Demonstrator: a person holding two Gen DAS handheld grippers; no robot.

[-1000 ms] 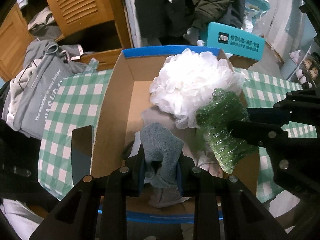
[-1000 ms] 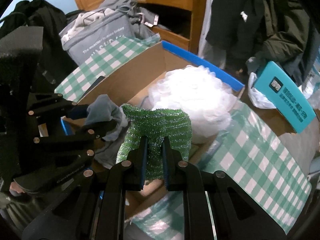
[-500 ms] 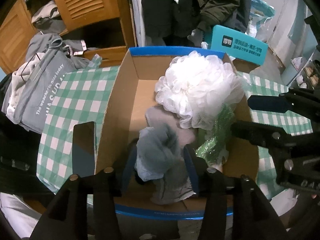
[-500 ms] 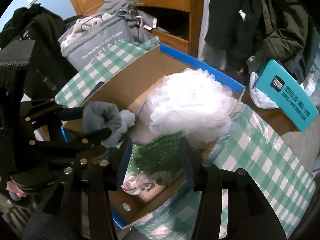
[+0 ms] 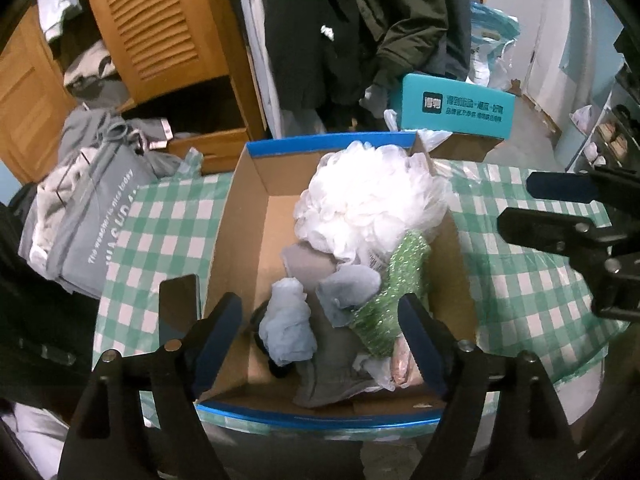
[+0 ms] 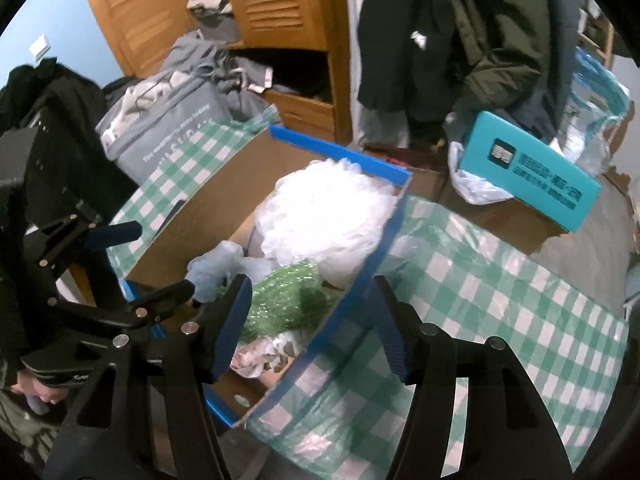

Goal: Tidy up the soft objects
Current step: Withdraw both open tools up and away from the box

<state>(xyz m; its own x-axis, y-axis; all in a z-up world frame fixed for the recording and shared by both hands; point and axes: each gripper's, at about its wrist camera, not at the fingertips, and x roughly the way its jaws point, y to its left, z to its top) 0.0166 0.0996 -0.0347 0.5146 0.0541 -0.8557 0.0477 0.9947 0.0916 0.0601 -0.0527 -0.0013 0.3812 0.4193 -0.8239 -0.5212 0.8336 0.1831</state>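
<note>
A cardboard box (image 5: 240, 232) with a blue rim sits on the green checked tablecloth. Inside lie a white mesh bath puff (image 5: 368, 200), a green glittery scrubber (image 5: 392, 300), a pale blue-grey cloth (image 5: 288, 328) and a grey sock (image 5: 332, 364). My left gripper (image 5: 320, 332) hangs above the box's near end, its jaws opening, nothing pressed between them. My right gripper (image 6: 312, 320) hovers over the box's right rim (image 6: 360, 280), jaws opening too, with the green scrubber (image 6: 280, 304) lying free below. The bath puff (image 6: 324, 216) fills the box's far corner.
A grey tote bag (image 5: 84, 224) with clothes lies left of the box. A dark phone (image 5: 178, 304) lies on the cloth by the box's left wall. A teal carton (image 5: 456, 110) stands behind, near hanging dark coats (image 5: 340, 32) and a wooden wardrobe (image 5: 160, 28).
Both grippers have opened and risen. The blue-grey cloth has dropped from the left one and the green scrubber from the right one; both now lie in the box.
</note>
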